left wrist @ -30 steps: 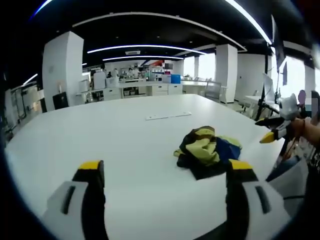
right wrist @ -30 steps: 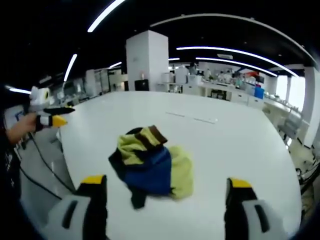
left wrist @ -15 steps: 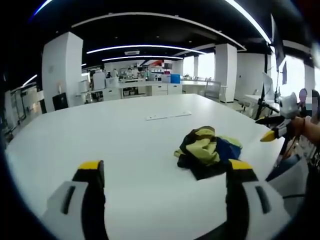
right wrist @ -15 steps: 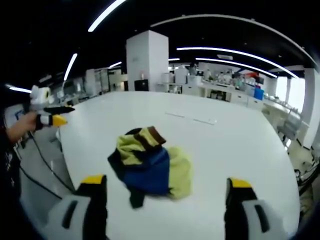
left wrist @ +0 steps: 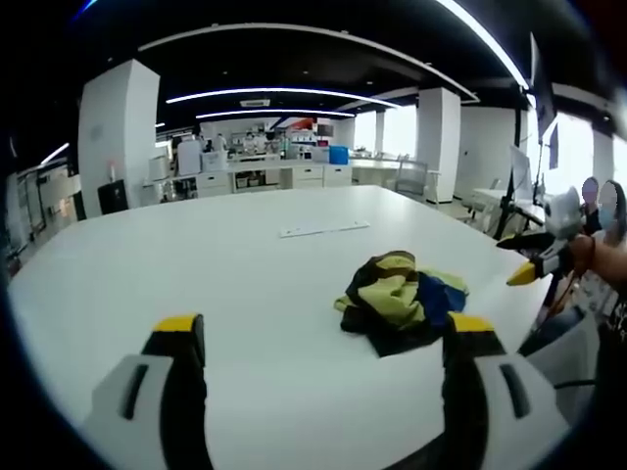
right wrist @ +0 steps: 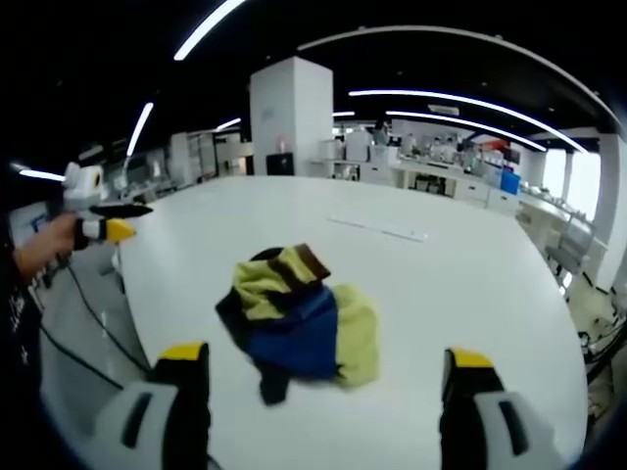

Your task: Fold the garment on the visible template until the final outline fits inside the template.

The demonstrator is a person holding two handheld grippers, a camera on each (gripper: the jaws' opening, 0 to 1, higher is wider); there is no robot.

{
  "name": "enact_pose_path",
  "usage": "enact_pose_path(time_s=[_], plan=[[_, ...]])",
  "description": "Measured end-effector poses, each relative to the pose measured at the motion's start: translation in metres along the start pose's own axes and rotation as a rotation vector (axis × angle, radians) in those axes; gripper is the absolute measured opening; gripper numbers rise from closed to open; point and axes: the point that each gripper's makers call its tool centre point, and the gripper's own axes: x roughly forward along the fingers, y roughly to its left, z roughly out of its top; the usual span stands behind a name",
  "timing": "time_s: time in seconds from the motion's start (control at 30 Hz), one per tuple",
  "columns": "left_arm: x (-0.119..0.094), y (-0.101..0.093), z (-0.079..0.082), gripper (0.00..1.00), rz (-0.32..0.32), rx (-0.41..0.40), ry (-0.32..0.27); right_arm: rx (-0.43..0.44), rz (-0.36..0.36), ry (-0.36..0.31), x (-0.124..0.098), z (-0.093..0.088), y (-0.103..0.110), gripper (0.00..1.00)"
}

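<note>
1. Garment (left wrist: 400, 303) lies crumpled on white table (left wrist: 196, 274), yellow, blue and dark; template outline not discernible.
2. Left gripper (left wrist: 321, 338): jaws wide apart, holding nothing, over table, garment just beyond its right jaw.
3. Right gripper (right wrist: 321, 367): jaws wide apart, nothing between; garment (right wrist: 297, 318) near, ahead.
4. Left view shows right gripper (left wrist: 534, 257) off table's edge; its opening I can't tell there; right view shows left gripper (right wrist: 108, 221) likewise.
5. Thin strip (left wrist: 324, 229) lies farther back on table.

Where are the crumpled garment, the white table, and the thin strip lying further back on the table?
crumpled garment (right wrist: 294, 313), right gripper view, on its blue middle panel.
white table (left wrist: 147, 264), left gripper view, on bare tabletop.
thin strip (left wrist: 323, 230), left gripper view, on its middle.
</note>
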Motion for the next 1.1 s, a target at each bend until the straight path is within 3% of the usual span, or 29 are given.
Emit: enact_pose_path(time_s=[0.2,0.4,0.63,0.83,1.1], plan=[[0.008,-0.008,0.005,0.94,-0.045,0.029,0.018,-0.046,0.001,-0.004,0.002,0.008,0.0,1.0],[0.025,-0.021,0.014,0.88,-0.127,0.075,0.026,-0.037,0.023,-0.007,0.011,0.015,0.001,0.95],[0.053,-0.03,0.022,0.74,-0.206,0.026,-0.008,-0.008,0.057,-0.041,0.029,0.026,0.003,0.78],[0.079,-0.029,0.016,0.59,-0.243,0.024,0.012,0.024,0.1,-0.062,0.051,0.038,0.005,0.69],[0.11,-0.035,0.012,0.54,-0.287,0.03,0.029,0.041,0.155,-0.041,0.081,0.04,0.011,0.65]])
